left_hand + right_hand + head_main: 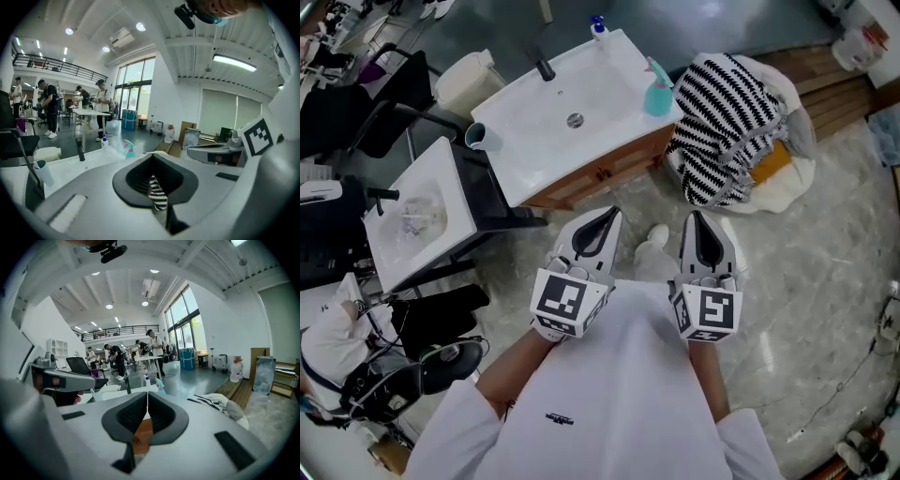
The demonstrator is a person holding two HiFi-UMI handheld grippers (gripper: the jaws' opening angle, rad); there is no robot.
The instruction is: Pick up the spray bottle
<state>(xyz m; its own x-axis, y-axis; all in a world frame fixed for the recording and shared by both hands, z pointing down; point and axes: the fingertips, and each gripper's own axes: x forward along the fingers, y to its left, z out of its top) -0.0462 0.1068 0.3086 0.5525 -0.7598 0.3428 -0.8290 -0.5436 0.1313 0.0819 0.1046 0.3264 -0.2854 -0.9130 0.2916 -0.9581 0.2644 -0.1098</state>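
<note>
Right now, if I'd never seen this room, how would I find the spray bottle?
Look for the big white sink top on a wooden cabinet. At its edge nearest the black-and-white striped cloth stands the spray bottle. It is teal with a trigger top, unlike the smaller white bottle with a blue cap at the far corner.

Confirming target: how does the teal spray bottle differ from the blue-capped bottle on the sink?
The spray bottle is teal with a trigger head; the blue-capped bottle is pale. The spray bottle stands at the sink top's right edge, the blue-capped bottle at its far corner. Both upright.
</note>
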